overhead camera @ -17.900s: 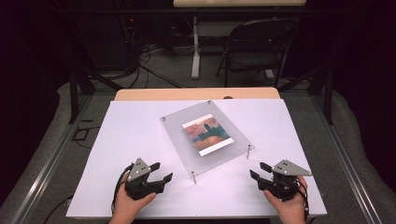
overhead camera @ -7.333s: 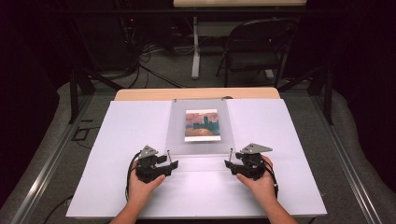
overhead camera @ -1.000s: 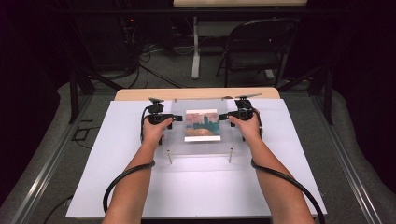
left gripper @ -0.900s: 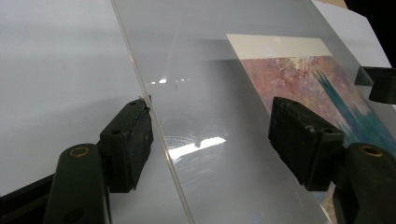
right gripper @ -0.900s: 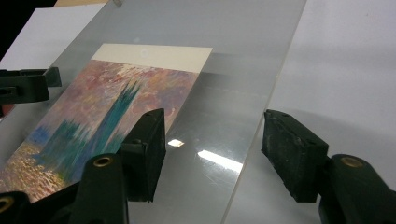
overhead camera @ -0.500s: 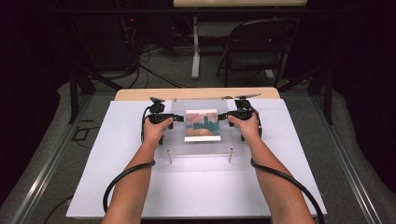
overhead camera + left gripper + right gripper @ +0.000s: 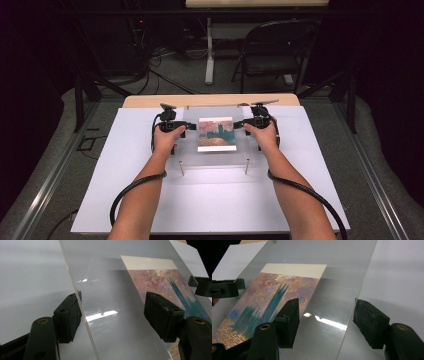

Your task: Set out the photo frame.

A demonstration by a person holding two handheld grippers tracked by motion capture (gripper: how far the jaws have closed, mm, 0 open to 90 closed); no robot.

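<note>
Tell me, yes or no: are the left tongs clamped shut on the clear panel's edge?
No. In the left gripper view the left tongs straddle the edge of the clear panel with jaws apart, a gap showing beside the right one.

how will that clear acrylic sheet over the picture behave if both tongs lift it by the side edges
The clear acrylic sheet looks flat and straight-edged, so it is probably stiff and should not sag. Its glossy face shows glare, so it may slip unless the open left tongs and right tongs close firmly. It stands on thin posts, so an uneven lift could tilt it.
</note>
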